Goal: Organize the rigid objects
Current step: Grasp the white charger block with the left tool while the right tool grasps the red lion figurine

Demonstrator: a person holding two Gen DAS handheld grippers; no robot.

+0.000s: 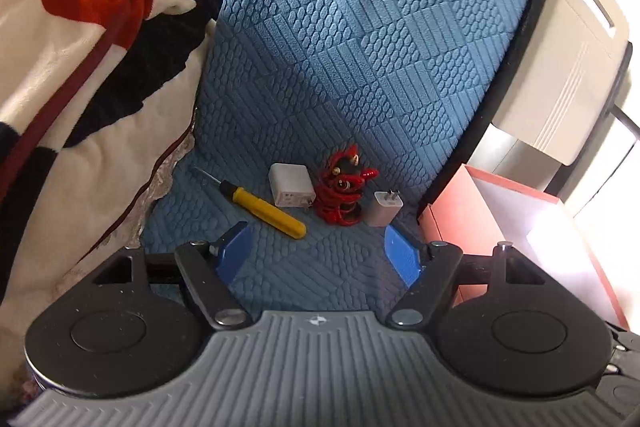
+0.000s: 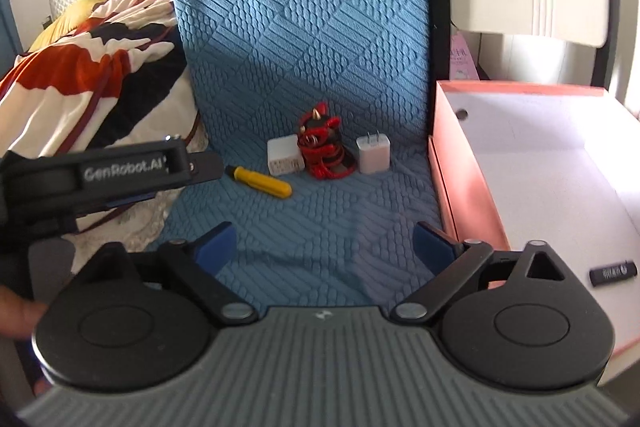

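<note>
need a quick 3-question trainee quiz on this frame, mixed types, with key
1. True or false: both the left gripper and the right gripper are open and hold nothing.
2. Which item lies farthest from the box? A. red figure B. screwdriver C. right charger
3. Fill in: the only item already in the box is a small ____ stick.

Key:
1. True. Both sets of jaws stand wide apart over the blue mat.
2. B. It lies at the left end of the row, beyond the left charger.
3. Black.
</note>
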